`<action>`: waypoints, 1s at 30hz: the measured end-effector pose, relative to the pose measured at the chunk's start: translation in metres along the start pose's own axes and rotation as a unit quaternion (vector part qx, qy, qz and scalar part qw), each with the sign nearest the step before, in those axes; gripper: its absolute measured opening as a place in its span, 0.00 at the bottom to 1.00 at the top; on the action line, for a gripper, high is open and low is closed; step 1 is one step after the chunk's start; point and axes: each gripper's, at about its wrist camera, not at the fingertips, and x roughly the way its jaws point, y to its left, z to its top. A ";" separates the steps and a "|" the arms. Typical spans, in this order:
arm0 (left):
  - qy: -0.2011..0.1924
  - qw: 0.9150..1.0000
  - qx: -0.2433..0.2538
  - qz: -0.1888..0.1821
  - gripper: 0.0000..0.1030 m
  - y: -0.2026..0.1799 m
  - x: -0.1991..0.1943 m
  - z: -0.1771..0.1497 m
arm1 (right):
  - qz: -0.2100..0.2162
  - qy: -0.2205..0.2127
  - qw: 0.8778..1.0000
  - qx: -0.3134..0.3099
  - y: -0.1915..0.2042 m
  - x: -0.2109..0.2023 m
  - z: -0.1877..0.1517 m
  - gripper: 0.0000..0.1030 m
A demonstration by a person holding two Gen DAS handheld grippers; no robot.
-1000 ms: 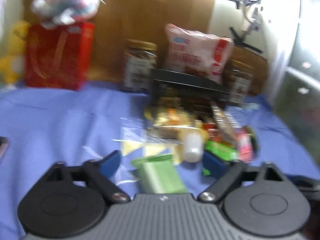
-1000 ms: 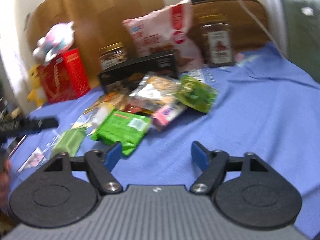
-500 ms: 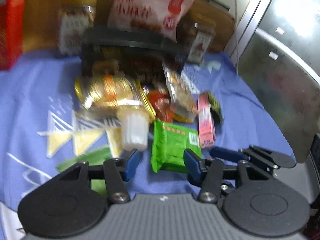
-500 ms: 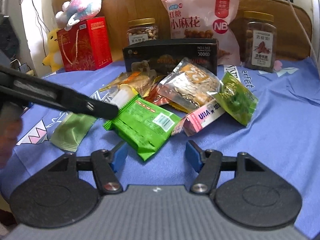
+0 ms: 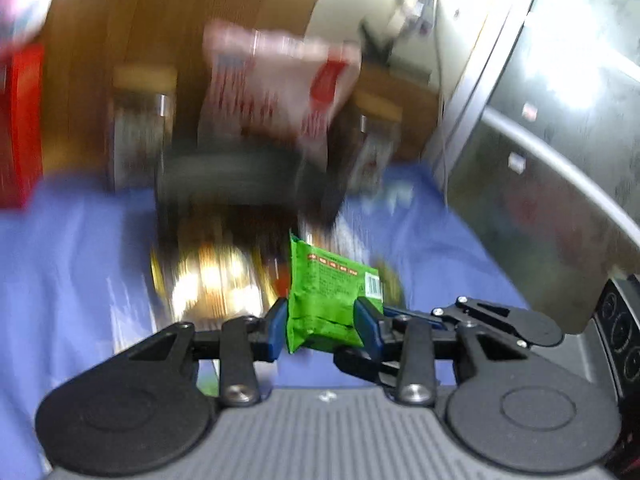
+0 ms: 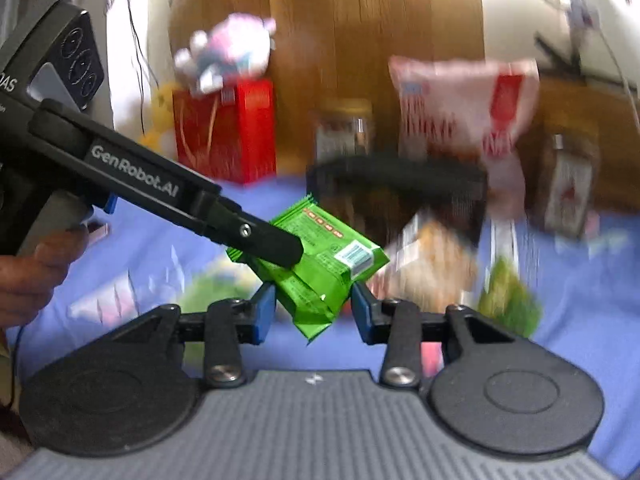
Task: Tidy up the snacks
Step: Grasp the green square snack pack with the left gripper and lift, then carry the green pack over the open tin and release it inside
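Observation:
A green snack packet (image 5: 324, 288) hangs above the blue cloth, between the blue pads of my left gripper (image 5: 320, 320), whose jaws are closing and pressing its sides. In the right wrist view the same green packet (image 6: 320, 264) sits tilted between the pads of my right gripper (image 6: 312, 312), also closing on its lower end. The left gripper's black fingers (image 6: 272, 244) reach in from the left across the packet's top. The right gripper's fingers (image 5: 480, 320) show at the right of the left wrist view.
Behind lie blurred loose snacks (image 6: 432, 268), a black box (image 6: 400, 176), a pink bag (image 6: 464, 104), two jars (image 6: 344, 132), a red box (image 6: 224, 132) with a plush toy on it, all on blue cloth (image 6: 580, 280). A silver cabinet (image 5: 560, 160) stands at right. A hand (image 6: 36, 268) holds the left gripper.
Both grippers have narrowed onto the green packet and risen with it off the cloth. Half a second ago it lay flat in front of both grippers.

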 end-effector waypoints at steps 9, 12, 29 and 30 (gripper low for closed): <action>-0.018 0.998 -0.032 0.052 0.36 0.054 0.092 0.084 | -0.009 0.020 0.999 0.035 -0.068 0.109 0.067 0.43; 0.001 0.997 -0.060 0.057 0.36 0.074 0.115 0.089 | -0.014 0.050 0.998 0.041 -0.080 0.136 0.068 0.47; -0.011 0.996 -0.081 0.035 0.39 0.086 0.007 -0.010 | 0.066 0.042 0.993 0.089 -0.031 0.049 0.003 0.49; -0.008 0.996 -0.082 0.038 0.39 0.086 0.000 -0.021 | 0.077 0.051 0.992 0.089 -0.021 0.046 -0.004 0.49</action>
